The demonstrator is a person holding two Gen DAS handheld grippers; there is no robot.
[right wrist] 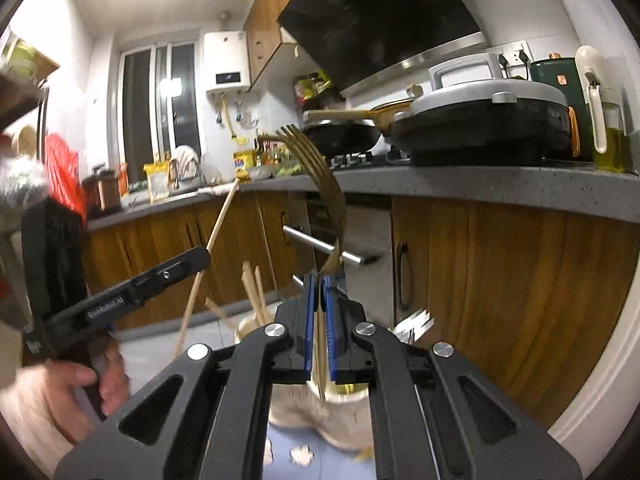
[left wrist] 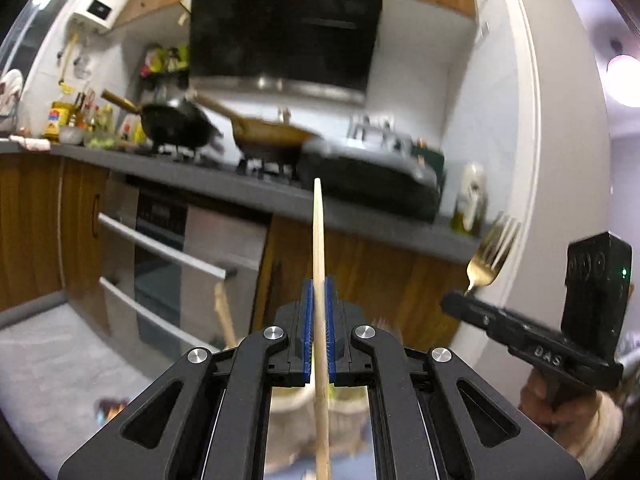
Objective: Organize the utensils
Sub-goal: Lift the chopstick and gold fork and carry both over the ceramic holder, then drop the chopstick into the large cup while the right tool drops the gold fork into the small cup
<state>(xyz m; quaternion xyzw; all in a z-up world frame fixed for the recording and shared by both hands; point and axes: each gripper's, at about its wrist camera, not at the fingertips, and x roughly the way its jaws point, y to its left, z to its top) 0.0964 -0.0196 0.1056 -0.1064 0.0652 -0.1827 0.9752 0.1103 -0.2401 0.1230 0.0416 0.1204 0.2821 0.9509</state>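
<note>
Mid-task: left gripper (left wrist: 319,332) clamps a pale wooden chopstick (left wrist: 319,240), right gripper (right wrist: 319,320) a golden metal fork (right wrist: 320,184); both are above the beige utensil holder (right wrist: 248,328), sorting unfinished.

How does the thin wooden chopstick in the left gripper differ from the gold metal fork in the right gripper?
The thin wooden chopstick is a pale, matte, straight stick; the gold metal fork is shiny and curved. The chopstick ends in one plain tip, while the fork spreads into several tines. Both are clamped between blue pads, the chopstick in the left gripper and the fork in the right gripper, and both point away from the cameras toward the grey kitchen counter.
</note>
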